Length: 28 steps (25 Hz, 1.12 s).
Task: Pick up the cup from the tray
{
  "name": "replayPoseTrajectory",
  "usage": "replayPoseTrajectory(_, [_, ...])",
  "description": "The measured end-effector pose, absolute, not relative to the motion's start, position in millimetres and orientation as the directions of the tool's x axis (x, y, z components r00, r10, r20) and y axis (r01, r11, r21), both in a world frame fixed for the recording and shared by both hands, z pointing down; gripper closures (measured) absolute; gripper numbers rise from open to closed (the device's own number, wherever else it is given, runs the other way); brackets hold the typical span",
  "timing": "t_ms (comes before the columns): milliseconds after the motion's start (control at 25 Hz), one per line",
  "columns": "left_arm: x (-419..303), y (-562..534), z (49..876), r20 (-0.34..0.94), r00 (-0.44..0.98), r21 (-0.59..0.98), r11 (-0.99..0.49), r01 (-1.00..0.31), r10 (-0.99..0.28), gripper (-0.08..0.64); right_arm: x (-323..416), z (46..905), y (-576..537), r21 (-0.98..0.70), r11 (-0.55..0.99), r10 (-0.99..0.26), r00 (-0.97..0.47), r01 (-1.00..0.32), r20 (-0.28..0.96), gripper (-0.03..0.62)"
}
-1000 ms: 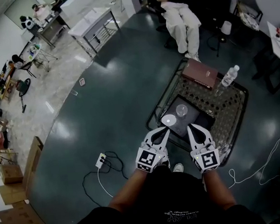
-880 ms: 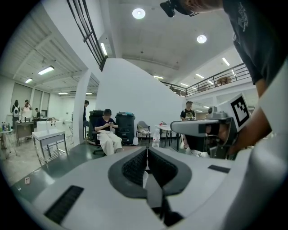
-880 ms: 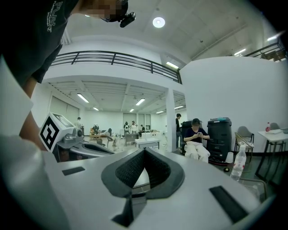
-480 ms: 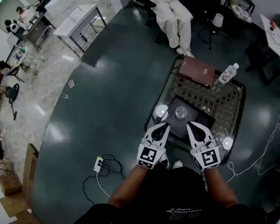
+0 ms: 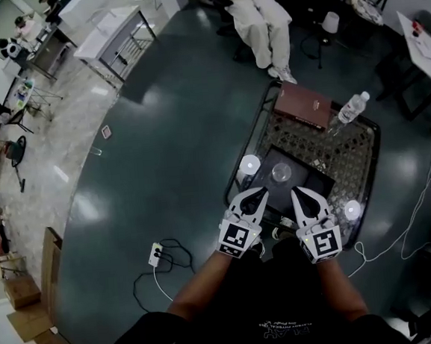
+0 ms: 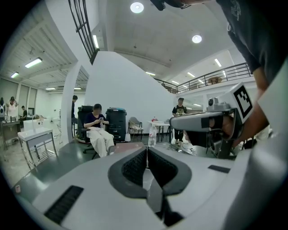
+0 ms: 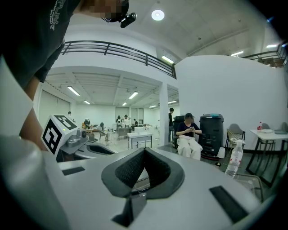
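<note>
The cup [image 5: 280,171] is a clear tumbler standing upright on the dark tray [image 5: 307,179], toward the tray's far-left part. The tray sits on the near side of the low glass-topped table [image 5: 353,159]. Nothing touches the cup, so you are at the approach step and the pick has not begun.

Both tools sit at the table's near edge and point at the tray. Your left gripper [image 5: 259,192] is near and a little left of the cup. Your right gripper [image 5: 297,191] is near and a little right of it. Each is clenched, pads meeting tip to tip, with nothing between them and nothing touched.

For the next move, choose one gripper and spread its jaws wider than the cup before you close in. Then carry it forward so the pads straddle the glass wall, and only then squeeze. Clear glass is likely slippery, so grip below the rim.

On the far side lie a brown book [image 5: 306,105] and a water bottle [image 5: 351,109], well apart from the cup.
</note>
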<state>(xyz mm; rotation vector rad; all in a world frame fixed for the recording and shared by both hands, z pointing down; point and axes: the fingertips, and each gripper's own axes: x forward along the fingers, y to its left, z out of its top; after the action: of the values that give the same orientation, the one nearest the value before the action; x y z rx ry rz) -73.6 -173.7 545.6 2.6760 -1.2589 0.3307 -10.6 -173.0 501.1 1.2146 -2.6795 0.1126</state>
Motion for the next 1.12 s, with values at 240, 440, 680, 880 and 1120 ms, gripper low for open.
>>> replayPoseTrajectory(240, [-66.3,-179.2,564.3,0.308,0.614,0.039,-0.635,-0.772,-0.727,0.543,-5.1,508.5,-185.1,-0.028,0.639,-0.743,-0.626,-0.768,0.236,0.584])
replayPoseTrajectory(440, [-58.9,-184.2,574.0,0.318,0.616,0.049,-0.637,-0.770,-0.721,0.543,2.0,529.2,-182.6,-0.052,0.637,-0.736,-0.627,-0.769,0.256,0.584])
replayPoseTrajectory(680, [-50.8,-189.7,587.6,0.340,0.608,0.049,-0.632,-0.773,-0.718,0.543,10.2,537.1,-185.1,-0.070,0.637,-0.740,-0.634,-0.768,0.224,0.584])
replayPoseTrajectory(880, [-42.5,-192.2,605.9,0.382,0.600,0.052,-0.632,-0.773,-0.703,0.541,22.6,554.6,-183.1,-0.079,0.627,-0.737,-0.624,-0.775,0.260,0.584])
replayPoseTrajectory(1120, [-44.8,-192.4,629.4,0.440,0.566,0.031,-0.618,-0.785,-0.697,0.491,22.8,563.4,-184.0,-0.100,0.622,-0.740,-0.625,-0.776,0.250,0.584])
